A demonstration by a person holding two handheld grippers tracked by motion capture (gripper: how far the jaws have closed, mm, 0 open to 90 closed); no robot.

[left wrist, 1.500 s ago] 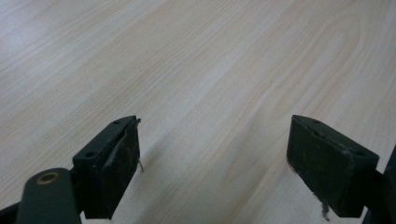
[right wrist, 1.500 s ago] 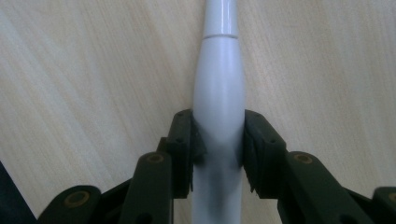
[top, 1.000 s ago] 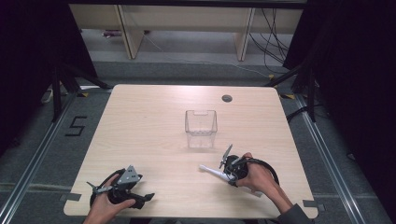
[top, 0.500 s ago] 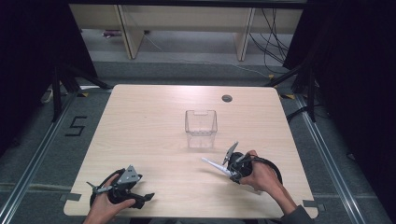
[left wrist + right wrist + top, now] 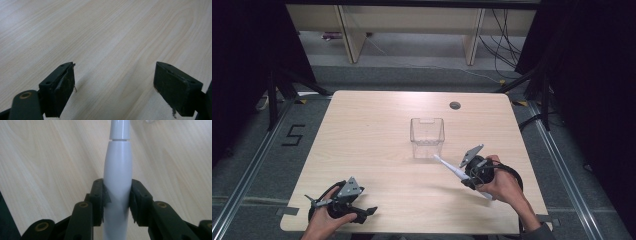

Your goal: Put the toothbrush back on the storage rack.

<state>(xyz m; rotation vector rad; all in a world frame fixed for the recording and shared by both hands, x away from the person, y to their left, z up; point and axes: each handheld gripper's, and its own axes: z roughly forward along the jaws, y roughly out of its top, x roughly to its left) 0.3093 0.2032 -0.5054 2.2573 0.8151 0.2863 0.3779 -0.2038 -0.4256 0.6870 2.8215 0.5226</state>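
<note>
- Right gripper (image 5: 468,172): jaws clamped on the thick body of a white electric toothbrush (image 5: 451,168). In the right gripper view the handle (image 5: 117,182) runs straight out between the pads. In the high view its thin end points toward the clear plastic box (image 5: 427,137) and lies just beside the box's near wall.
- Left gripper (image 5: 343,204): jaws spread wide, nothing between them, low over the table (image 5: 372,145) near its front left corner, well apart from the work.
- Risk, slippage: the handle is smooth, rounded and tapered. Judged likely to slide or rotate in the pads if tilted steeply.
- Risk, collision: the thin end sits at about wall height. A forward push without a lift would probably strike the wall rather than clear the rim.
- Risk, displacement: the box looks light and nothing steadies it. A knock could shove or tip it.
- Risk, release: if let go too early, the toothbrush may catch on the rim and fall outside.
</note>
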